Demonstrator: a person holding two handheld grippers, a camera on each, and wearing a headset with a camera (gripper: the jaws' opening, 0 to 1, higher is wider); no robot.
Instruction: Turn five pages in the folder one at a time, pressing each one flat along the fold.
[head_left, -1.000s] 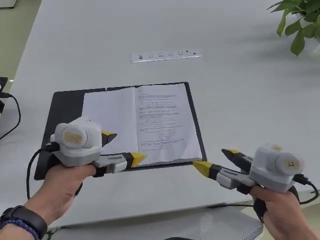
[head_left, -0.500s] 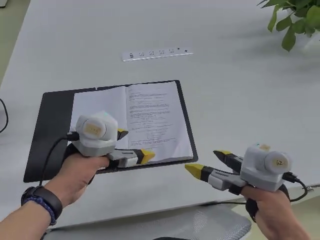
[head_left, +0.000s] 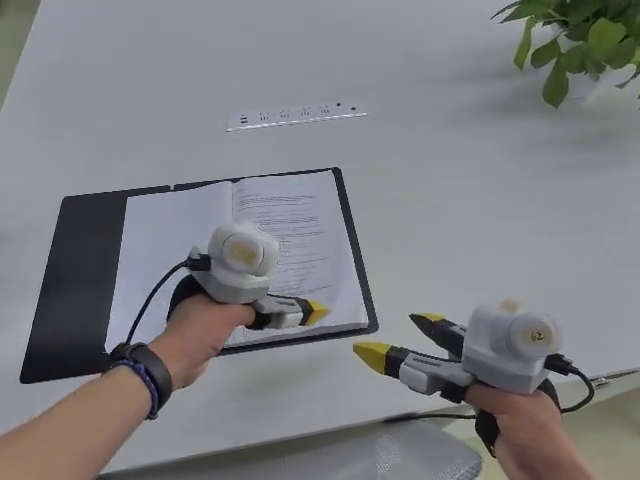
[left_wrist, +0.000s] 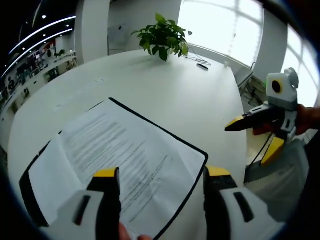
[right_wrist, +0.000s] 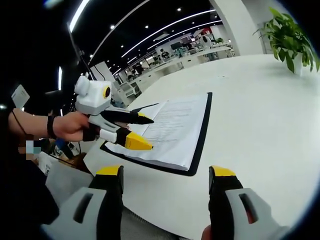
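Left gripper (head_left: 303, 312): jaws spread, nothing held. In the left gripper view (left_wrist: 162, 172) one jaw is seen over the printed page (left_wrist: 125, 150) and the other just past the folder's black edge, so the page's near outer corner lies between them. Contact with the paper cannot be told.

Right gripper (head_left: 400, 337): jaws also apart and empty, held over bare table (head_left: 480, 200), just off that same corner on the person's side.

Change over the last second: the left gripper has been carried from the foot of the fold outward along the page's near edge toward the free corner. The right gripper has stayed off the folder (head_left: 70, 280).

Folder lies open and flat ahead of both grippers, blank sheet beyond the left gripper's far side, printed sheet under it. A power strip (head_left: 295, 117) lies further out, and a plant (head_left: 575, 45) well beyond the right gripper.

Judgement: a page turn is being set up and the corner is not yet lifted. A single-sheet pickup will be needed next, then a press along the fold.
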